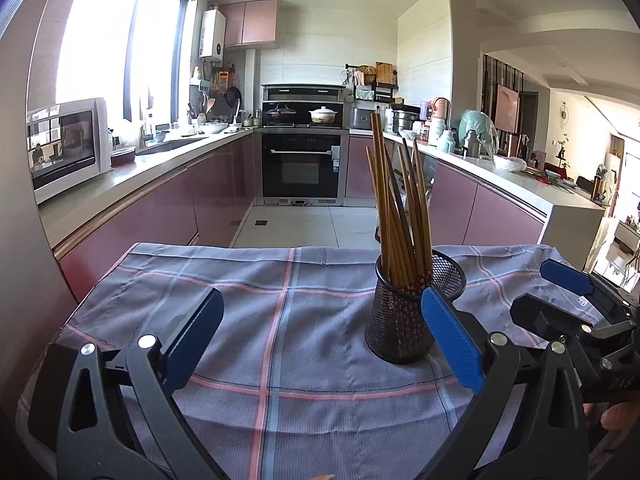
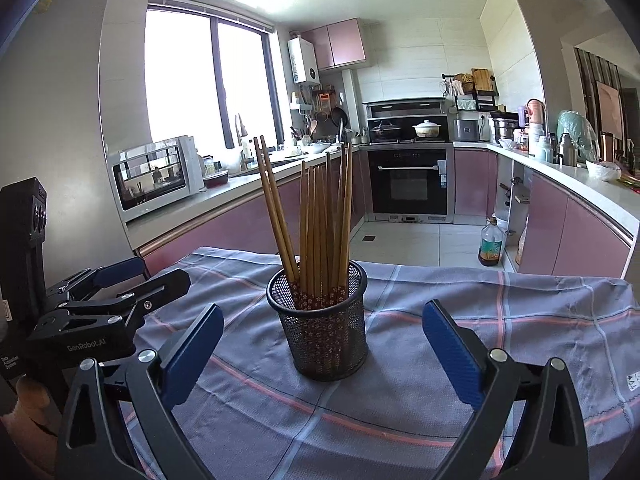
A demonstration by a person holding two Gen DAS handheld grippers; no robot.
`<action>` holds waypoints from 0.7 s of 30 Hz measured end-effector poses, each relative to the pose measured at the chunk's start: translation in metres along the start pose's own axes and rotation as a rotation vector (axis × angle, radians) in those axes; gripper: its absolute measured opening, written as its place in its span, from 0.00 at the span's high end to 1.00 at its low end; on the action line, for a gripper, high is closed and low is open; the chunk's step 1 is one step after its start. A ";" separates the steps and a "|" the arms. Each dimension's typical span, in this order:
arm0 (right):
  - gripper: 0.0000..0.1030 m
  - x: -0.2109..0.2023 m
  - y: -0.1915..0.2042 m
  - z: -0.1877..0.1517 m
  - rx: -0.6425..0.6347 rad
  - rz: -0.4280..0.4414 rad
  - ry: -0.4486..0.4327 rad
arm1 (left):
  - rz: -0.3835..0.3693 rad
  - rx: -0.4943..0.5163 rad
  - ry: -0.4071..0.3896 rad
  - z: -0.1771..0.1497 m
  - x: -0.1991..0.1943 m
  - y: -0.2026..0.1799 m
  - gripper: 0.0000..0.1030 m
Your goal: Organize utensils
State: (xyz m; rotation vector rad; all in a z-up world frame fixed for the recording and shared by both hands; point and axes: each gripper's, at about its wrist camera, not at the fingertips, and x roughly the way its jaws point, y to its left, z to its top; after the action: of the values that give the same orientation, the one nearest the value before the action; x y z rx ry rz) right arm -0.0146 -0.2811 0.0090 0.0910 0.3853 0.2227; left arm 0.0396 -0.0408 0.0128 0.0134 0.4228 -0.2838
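Kitchen table with checked cloth (image 2: 500, 320): upright chopsticks (image 2: 320, 220) in mesh cup (image 2: 324, 328) at 12 o'clock of nearer right gripper (image 2: 322, 348), left gripper (image 1: 320, 344) sees it at 1 o'clock, both spread apart, empty.

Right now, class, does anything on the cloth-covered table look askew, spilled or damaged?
Nothing is spilled or damaged. The mesh holder stands upright on the checked cloth. The chopsticks all sit inside; two lean left, away from the bunch. Both the left gripper and right gripper are open and empty.
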 end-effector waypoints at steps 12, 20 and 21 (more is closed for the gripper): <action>0.07 -0.015 0.021 -0.009 -0.034 -0.015 -0.053 | 0.042 -0.012 -0.049 -0.010 -0.023 0.005 0.05; 0.07 -0.025 0.029 -0.008 -0.038 -0.021 -0.109 | 0.064 -0.016 -0.086 -0.014 -0.037 0.008 0.05; 0.07 -0.026 0.030 -0.008 -0.038 -0.024 -0.113 | 0.067 -0.014 -0.090 -0.014 -0.039 0.008 0.05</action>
State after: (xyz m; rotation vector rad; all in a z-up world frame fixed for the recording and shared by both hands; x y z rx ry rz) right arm -0.0468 -0.2581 0.0149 0.0616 0.2697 0.2004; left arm 0.0024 -0.0216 0.0152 0.0006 0.3347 -0.2150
